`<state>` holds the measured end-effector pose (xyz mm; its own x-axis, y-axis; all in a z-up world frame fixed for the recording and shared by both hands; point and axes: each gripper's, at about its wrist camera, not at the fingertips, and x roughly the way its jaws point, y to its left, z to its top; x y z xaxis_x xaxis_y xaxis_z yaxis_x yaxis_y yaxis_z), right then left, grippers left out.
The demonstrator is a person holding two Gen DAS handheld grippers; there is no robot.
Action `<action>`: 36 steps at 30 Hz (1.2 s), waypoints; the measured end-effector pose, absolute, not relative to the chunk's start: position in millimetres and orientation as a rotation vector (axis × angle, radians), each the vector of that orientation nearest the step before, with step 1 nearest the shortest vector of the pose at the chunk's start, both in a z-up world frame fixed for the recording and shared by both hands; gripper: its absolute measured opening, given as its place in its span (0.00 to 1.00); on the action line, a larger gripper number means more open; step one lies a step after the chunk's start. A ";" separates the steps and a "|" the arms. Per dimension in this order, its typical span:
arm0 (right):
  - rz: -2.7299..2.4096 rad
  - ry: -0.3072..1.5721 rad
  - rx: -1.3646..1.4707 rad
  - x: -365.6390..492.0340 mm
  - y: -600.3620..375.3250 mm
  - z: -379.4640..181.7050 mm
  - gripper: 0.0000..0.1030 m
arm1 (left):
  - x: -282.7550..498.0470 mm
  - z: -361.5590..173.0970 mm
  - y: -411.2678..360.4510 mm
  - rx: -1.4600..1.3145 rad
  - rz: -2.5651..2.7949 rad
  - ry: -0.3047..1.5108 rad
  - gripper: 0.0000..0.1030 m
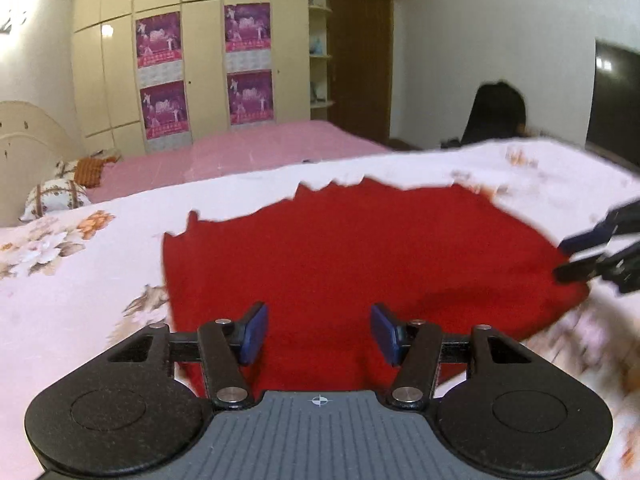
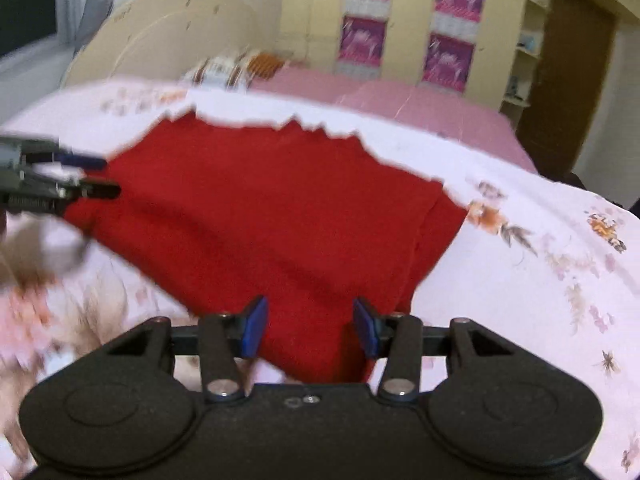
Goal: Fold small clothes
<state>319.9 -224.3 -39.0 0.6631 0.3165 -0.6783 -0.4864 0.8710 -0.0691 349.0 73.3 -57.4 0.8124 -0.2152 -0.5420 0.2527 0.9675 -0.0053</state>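
Red cloth [image 1: 360, 264], spread out flat on a flowered bed cover [image 1: 80, 280], seen first from the left wrist. Far edge all jagged, like little teeth. Left gripper [image 1: 320, 334] low over the near edge of the cloth, jaws wide apart, blue pads [image 1: 254, 334] not pressing on anything. Right gripper [image 1: 572, 256] at the right side, blurry, tips at the right edge of the cloth, jaws apart with a gap showing. Behind, a pink bed [image 1: 260, 152] with pillows [image 1: 52, 196] at its left end. Further back, a cream wardrobe [image 1: 200, 40] with four purple posters [image 1: 160, 40], and a brown door [image 1: 360, 60]. Someone with dark hair [image 1: 496, 112] sitting past the bed, next to a dark screen [image 1: 616, 100].

From the right wrist, the same red cloth [image 2: 280, 208] on the flowered bed cover [image 2: 540, 280]. Right gripper [image 2: 310, 328] over the near corner, jaws partly open, red cloth showing in the gap, pads not squeezing it. Left gripper [image 2: 108, 178] at the left, blurry, tips just beside the left corner of the cloth, jaws apart. Round cream headboard [image 2: 160, 40] and purple posters [image 2: 452, 60] at the back.
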 end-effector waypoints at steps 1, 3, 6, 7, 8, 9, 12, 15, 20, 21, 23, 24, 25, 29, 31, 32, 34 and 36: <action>0.456 0.708 -0.239 321.6 -221.9 -39.5 0.36 | 351.9 -60.0 69.9 0.060 -0.249 0.594 0.55; 0.426 0.776 -0.284 328.0 -214.5 -55.5 0.29 | 358.5 -80.1 68.6 0.051 -0.239 0.701 0.55; 0.412 0.799 -0.270 327.8 -222.4 -69.2 0.29 | 349.9 -83.4 80.5 0.019 -0.244 0.697 0.55; 0.416 0.800 -0.249 327.9 -224.9 -64.8 0.28 | 348.5 -79.4 83.7 0.011 -0.243 0.683 0.55; 0.419 0.769 -0.234 326.8 -227.3 -58.3 0.31 | 349.4 -75.2 86.8 0.010 -0.237 0.659 0.55; 0.412 0.716 -0.216 328.2 -229.4 -51.3 0.34 | 352.8 -72.5 89.3 0.006 -0.230 0.643 0.55; 0.338 0.672 -0.135 354.4 -234.5 -43.0 0.32 | 372.3 -71.4 94.6 -0.008 -0.207 0.665 0.55; 0.315 0.758 -0.162 383.6 -237.0 -66.0 0.02 | 386.3 -83.8 94.9 0.031 -0.214 0.699 0.63; 0.298 0.726 -0.128 373.5 -243.2 -54.5 0.26 | 380.2 -64.5 85.4 0.002 -0.206 0.666 0.63; 0.306 0.690 -0.113 370.2 -240.0 -48.6 0.30 | 378.0 -61.0 79.9 -0.021 -0.227 0.649 0.64; 0.349 0.651 -0.094 359.6 -227.4 -41.8 0.29 | 379.5 -61.3 59.7 -0.022 -0.235 0.646 0.71; 0.364 0.655 -0.113 357.6 -217.7 -43.5 0.28 | 382.5 -64.3 48.0 -0.024 -0.249 0.657 0.72; 0.376 0.663 -0.133 357.5 -207.7 -47.5 0.26 | 385.2 -68.2 35.9 -0.027 -0.256 0.654 0.72; 0.363 0.730 -0.208 362.9 -175.4 -74.8 0.26 | 394.6 -88.6 -5.0 0.122 -0.202 0.724 0.80; 0.350 0.710 -0.248 359.0 -169.0 -68.6 0.26 | 390.7 -75.8 -1.0 0.081 -0.203 0.730 0.80; 0.364 0.701 -0.217 355.9 -171.7 -60.5 0.28 | 384.6 -70.4 4.8 0.049 -0.212 0.704 0.81; 0.379 0.652 -0.168 346.2 -180.6 -50.2 0.30 | 369.7 -66.1 16.1 0.025 -0.200 0.681 0.81; 0.376 0.651 -0.179 333.0 -186.4 -49.8 0.31 | 353.8 -71.1 23.9 0.010 -0.214 0.654 0.81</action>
<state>333.0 -186.4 -49.8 0.7311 0.2847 -0.6200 -0.3954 0.9174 -0.0450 353.8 23.9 -71.1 0.7723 -0.1945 -0.6047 0.2011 0.9779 -0.0577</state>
